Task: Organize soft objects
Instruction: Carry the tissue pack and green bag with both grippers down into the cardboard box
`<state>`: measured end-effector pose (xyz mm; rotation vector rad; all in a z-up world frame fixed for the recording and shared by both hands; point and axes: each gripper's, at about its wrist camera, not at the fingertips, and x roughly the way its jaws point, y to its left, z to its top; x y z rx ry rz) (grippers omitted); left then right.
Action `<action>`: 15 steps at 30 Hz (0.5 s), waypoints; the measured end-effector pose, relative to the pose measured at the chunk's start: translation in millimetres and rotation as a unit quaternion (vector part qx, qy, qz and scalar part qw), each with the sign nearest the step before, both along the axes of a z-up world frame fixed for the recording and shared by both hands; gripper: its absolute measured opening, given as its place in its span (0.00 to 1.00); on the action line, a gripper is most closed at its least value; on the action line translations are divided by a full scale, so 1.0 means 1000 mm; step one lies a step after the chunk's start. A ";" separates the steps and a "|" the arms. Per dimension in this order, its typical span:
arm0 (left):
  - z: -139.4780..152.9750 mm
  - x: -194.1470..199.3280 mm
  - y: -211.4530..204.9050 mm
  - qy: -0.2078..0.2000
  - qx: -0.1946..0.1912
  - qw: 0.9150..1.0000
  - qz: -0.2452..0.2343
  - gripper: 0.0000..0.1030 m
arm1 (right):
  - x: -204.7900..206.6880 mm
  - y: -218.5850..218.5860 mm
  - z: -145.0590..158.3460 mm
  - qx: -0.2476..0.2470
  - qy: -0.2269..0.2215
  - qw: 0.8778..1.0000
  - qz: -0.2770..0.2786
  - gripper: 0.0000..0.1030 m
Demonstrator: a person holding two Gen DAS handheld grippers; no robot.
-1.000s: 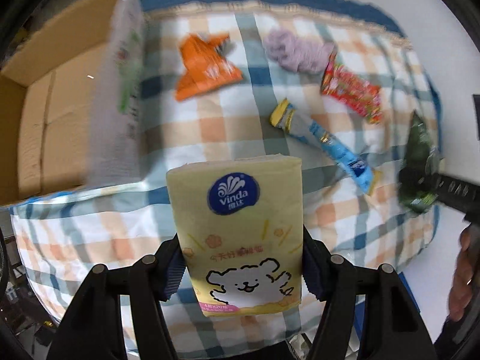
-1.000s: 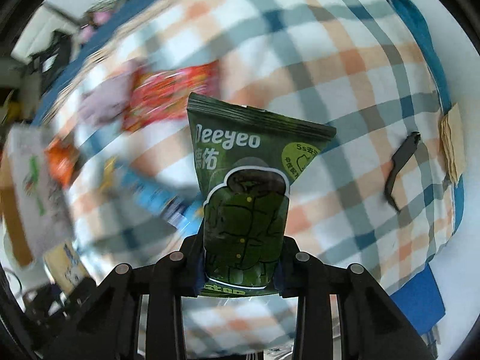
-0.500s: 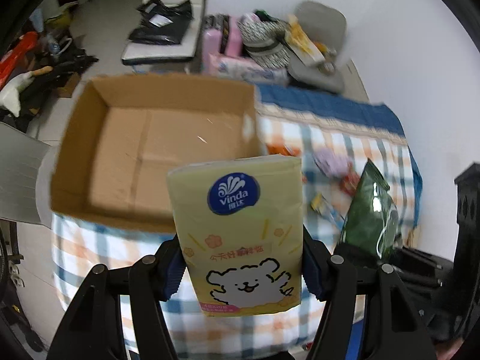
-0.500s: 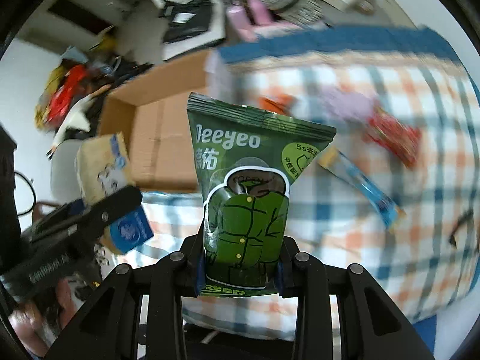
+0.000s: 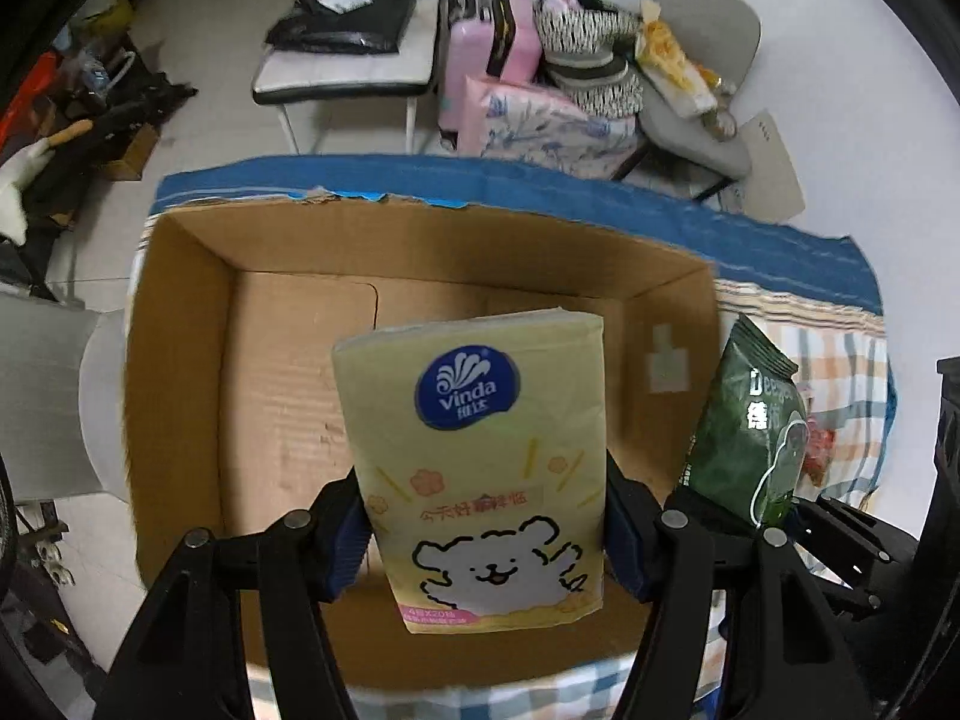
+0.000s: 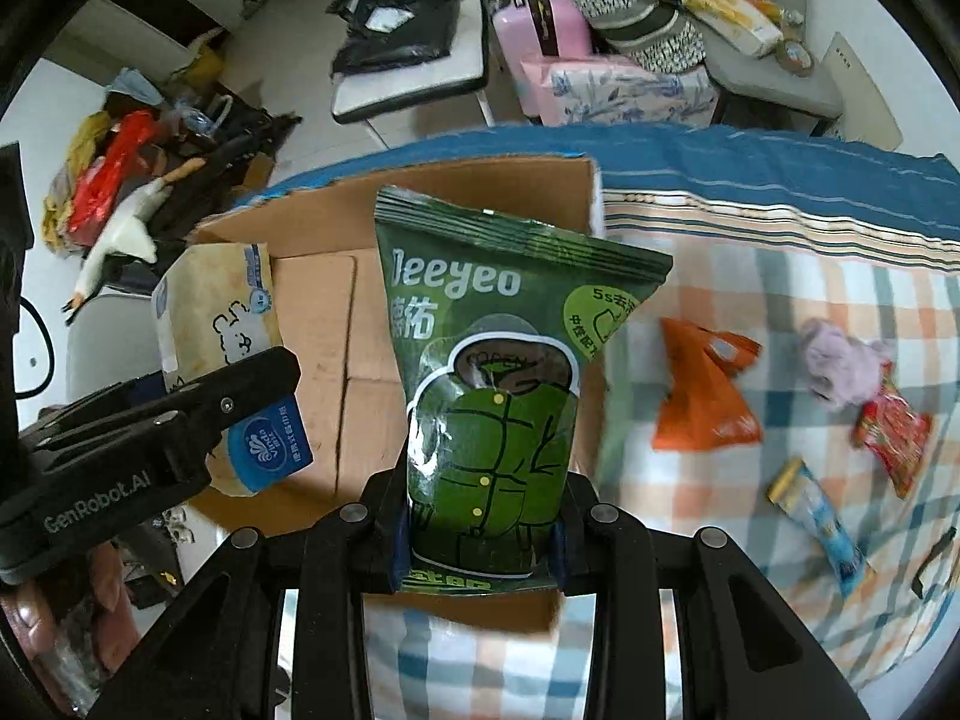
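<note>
My left gripper (image 5: 486,534) is shut on a yellow Vinda tissue pack (image 5: 480,450) and holds it above the open cardboard box (image 5: 180,360). My right gripper (image 6: 480,534) is shut on a green Deeyeo wipes pack (image 6: 498,390), held over the box's right side (image 6: 312,312). The green pack also shows at the right of the left wrist view (image 5: 750,438). The tissue pack (image 6: 216,324) and left gripper show at the left of the right wrist view. The box looks empty inside.
On the checked tablecloth (image 6: 810,276) right of the box lie an orange packet (image 6: 702,396), a purple soft toy (image 6: 840,360), a red packet (image 6: 894,432) and a blue tube packet (image 6: 822,516). Chairs and clutter stand beyond the table (image 5: 360,60).
Both grippers have moved left from over the cloth to over the cardboard box, each still holding its pack. The box now fills the left wrist view.
</note>
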<state>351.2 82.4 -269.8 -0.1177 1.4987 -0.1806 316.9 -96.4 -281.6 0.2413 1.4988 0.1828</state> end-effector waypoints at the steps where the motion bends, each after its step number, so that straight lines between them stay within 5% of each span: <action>1: -0.011 0.008 0.001 0.013 -0.003 1.000 -0.007 0.61 | 0.006 0.005 -0.009 -0.001 0.006 1.000 -0.001 0.35; 15: -0.076 0.048 -0.012 0.083 0.000 0.995 -0.047 0.62 | 0.046 0.034 -0.074 -0.054 0.043 0.998 0.002 0.36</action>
